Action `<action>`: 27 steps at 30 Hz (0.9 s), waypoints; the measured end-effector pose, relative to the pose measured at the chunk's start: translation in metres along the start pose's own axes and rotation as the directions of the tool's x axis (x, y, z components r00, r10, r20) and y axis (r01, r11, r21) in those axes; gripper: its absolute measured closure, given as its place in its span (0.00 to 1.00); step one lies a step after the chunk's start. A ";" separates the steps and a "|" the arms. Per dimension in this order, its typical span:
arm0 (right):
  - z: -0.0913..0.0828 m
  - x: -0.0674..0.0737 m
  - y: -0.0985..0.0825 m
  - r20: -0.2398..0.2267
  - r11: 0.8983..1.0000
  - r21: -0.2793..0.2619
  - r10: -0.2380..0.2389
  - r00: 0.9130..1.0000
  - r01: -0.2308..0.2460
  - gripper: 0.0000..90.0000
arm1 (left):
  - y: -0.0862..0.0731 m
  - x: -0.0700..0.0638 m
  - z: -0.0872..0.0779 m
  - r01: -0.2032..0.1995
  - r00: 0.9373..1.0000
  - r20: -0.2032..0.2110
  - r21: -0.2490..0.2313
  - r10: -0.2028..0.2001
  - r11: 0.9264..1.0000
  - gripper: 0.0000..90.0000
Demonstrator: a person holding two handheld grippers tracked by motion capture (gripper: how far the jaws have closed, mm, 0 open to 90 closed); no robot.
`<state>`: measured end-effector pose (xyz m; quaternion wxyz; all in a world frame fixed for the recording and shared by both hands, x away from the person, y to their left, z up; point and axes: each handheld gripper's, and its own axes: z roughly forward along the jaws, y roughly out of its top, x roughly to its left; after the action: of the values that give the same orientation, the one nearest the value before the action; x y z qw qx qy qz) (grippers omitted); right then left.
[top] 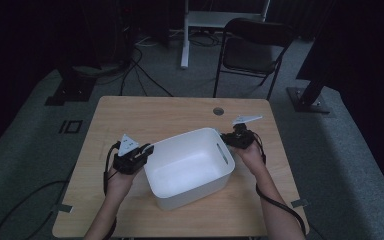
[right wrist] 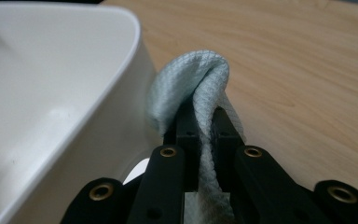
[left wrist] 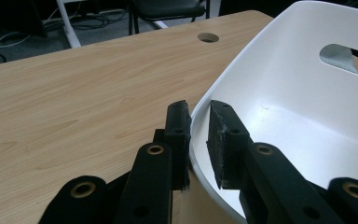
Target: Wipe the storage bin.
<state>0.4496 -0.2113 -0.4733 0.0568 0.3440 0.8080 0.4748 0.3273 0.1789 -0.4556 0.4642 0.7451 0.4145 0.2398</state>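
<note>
High view: a white plastic bin [top: 187, 167] sits near the middle of the table [top: 130, 112], turned at an angle to the table's edges, empty as far as can be seen. The left hand-held gripper [top: 147, 149] is at the bin's left rim; in the left gripper view its jaws straddle the rim [left wrist: 198, 112], one outside and one inside the wall, drawn nearly together, the outer pad against the wall and a slight gap visible at the inner pad. The right hand-held gripper [top: 226, 137] sits just off the bin's right end wall, beside the handle slot [top: 222, 153]. In the right gripper view its jaws are pressed together on a fold of pale blue cloth [right wrist: 200, 84], which bulges above the tips just beside the bin's outer wall. Judgement: the bin is light, rigid and smooth, so it may slide or tip under a push; best held by the rim or handle slot. The cloth is soft and limp, and handles best pinched through a doubled fold, as now.
</note>
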 end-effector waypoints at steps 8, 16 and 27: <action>-0.024 -0.002 -0.004 0.006 0.998 -0.063 0.007 1.000 -0.006 0.95 | 0.000 0.000 0.000 0.001 1.000 0.000 -0.001 -0.001 1.000 0.88; -0.052 0.003 -0.018 0.020 0.994 -0.107 -0.009 1.000 0.011 0.95 | 0.000 0.000 0.000 0.000 1.000 0.001 -0.001 0.000 1.000 0.88; -0.088 0.024 -0.047 -0.004 0.987 -0.157 -0.033 0.999 0.031 0.95 | 0.000 0.000 0.000 -0.001 1.000 -0.001 -0.001 0.001 1.000 0.88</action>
<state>0.3707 -0.2752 -0.4577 0.0886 0.3239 0.7738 0.5372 0.3272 0.1789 -0.4557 0.4644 0.7449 0.4143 0.2404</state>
